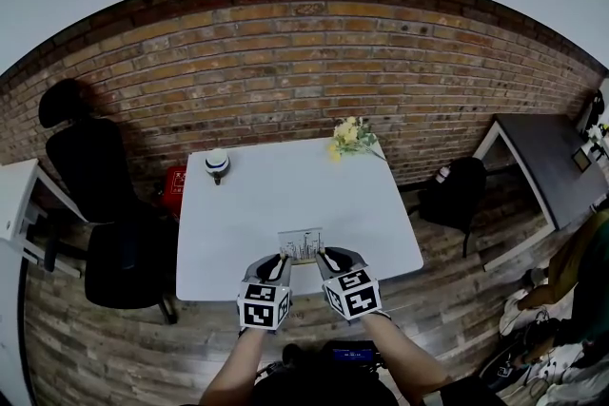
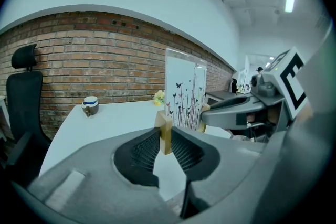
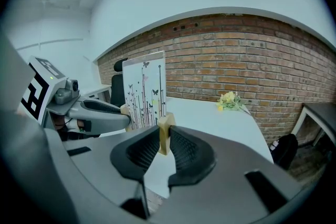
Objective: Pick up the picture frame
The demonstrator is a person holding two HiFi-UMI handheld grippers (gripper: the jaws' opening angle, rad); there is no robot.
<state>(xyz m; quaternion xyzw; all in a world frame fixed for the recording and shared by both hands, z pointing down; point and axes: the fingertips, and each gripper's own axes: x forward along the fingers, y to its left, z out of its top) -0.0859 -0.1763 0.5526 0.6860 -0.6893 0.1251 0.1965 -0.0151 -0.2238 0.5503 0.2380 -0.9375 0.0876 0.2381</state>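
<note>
The picture frame (image 1: 301,244) is a clear upright panel printed with flowers and butterflies, with pale wooden feet at its lower corners. It stands over the front edge of the white table (image 1: 247,214). My left gripper (image 1: 275,261) is shut on the left wooden foot (image 2: 165,131). My right gripper (image 1: 328,260) is shut on the right wooden foot (image 3: 166,132). The panel (image 2: 184,93) rises just past the left jaws, with the right gripper (image 2: 233,108) beyond it. In the right gripper view the panel (image 3: 145,91) stands left of the jaws, beside the left gripper (image 3: 100,113). Whether the frame touches the table I cannot tell.
A mug (image 1: 217,164) stands at the table's far left and yellow flowers (image 1: 350,134) lie at its far right. A black office chair (image 1: 95,176) and a red box (image 1: 173,186) are to the left. A black bag (image 1: 457,190) and a grey desk (image 1: 552,157) are to the right, before a brick wall.
</note>
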